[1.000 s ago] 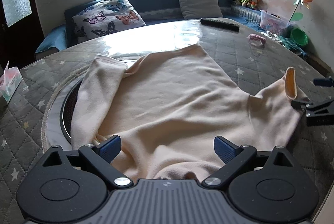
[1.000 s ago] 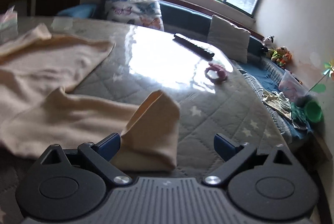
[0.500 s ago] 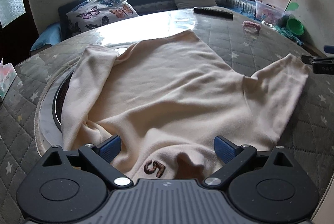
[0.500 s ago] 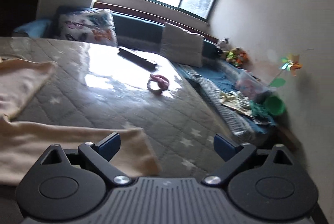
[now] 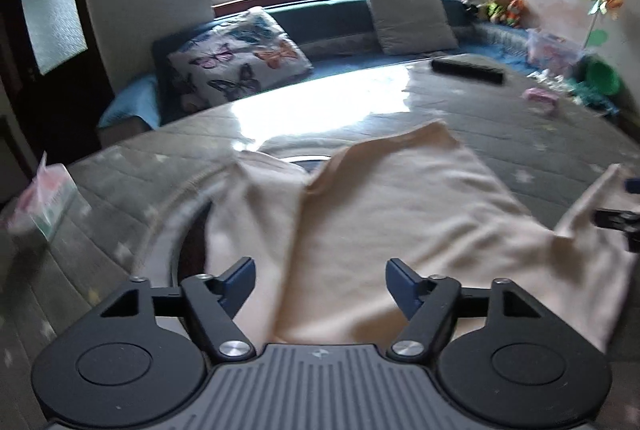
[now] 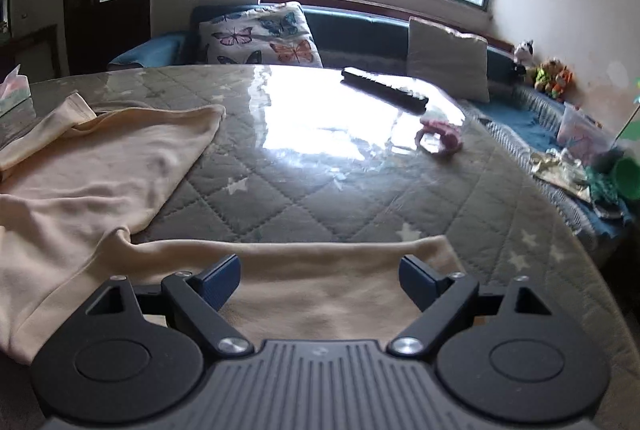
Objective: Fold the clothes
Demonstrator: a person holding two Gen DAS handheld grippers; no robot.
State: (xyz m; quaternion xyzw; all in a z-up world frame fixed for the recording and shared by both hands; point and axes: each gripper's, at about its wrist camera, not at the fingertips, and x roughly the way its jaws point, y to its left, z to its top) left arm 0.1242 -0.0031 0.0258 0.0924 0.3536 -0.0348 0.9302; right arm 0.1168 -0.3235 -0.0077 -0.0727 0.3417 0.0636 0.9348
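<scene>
A cream long-sleeved top (image 5: 392,213) lies spread on the quilted grey table. In the left wrist view its left sleeve (image 5: 248,213) hangs towards me and the right sleeve (image 5: 592,230) reaches the right edge. My left gripper (image 5: 321,278) is open and empty above the shoulder area. My right gripper (image 6: 319,278) is open and empty above the flat right sleeve (image 6: 320,270); the top's body (image 6: 100,165) lies to its left. The right gripper also shows at the right edge of the left wrist view (image 5: 620,222).
A black remote (image 6: 384,89) and a pink item (image 6: 438,133) lie at the table's far side. A tissue pack (image 5: 48,205) sits at the left. A round metal-rimmed opening (image 5: 188,250) lies under the left sleeve. A sofa with cushions (image 5: 240,61) stands behind.
The right gripper let go of the sleeve cuff, and the sleeve now lies flat. The left gripper has shifted left, towards the left sleeve and shoulder. Both views have swung.
</scene>
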